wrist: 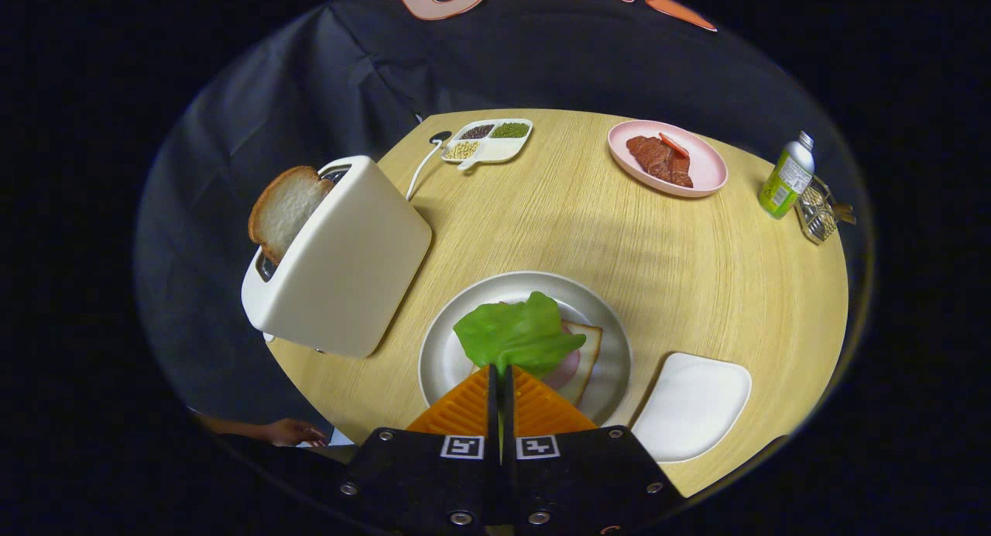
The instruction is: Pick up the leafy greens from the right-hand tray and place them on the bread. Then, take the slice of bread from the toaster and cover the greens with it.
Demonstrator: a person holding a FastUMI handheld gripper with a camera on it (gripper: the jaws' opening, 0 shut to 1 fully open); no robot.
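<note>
Round wooden table (619,234) takes up most of the scene, dark cloth wall behind it. Wide bare stretch of tabletop in the middle, between toaster, pink plate and grey plate; that's the open room.

Toaster (341,261): cream, sits at the table's left edge, partly overhanging it. Slice of bread (285,207) stands in its slot, sticking well out of the top. Cord (422,168) runs from the toaster toward the far edge.

Grey plate (449,358): near edge of table, just right of the toaster, small gap between them. Holds a slice of bread (590,348) with a pink round piece (569,368) on it, mostly covered.

White tray (693,404): right of the grey plate, close to it but apart, nothing on it, near the table's near-right edge.

Pink plate (708,172): far right side, holds reddish meat slices (658,158) and an orange-red strip (673,144).

Divided white dish (495,149): far edge, compartments with dark, green and pale beans or grains.

Leafy greens (515,335): held over the grey plate, above the bread, spreading just ahead of the fingertips.

Gripper (500,375): orange fingers pressed together, almost no gap, pinching the lower edge of the leaf between them.

Green bottle (786,176) with white cap and a small wire basket (817,211) beside it, at the far-right rim.

A hand (290,431) shows below the table's near-left edge.
</note>
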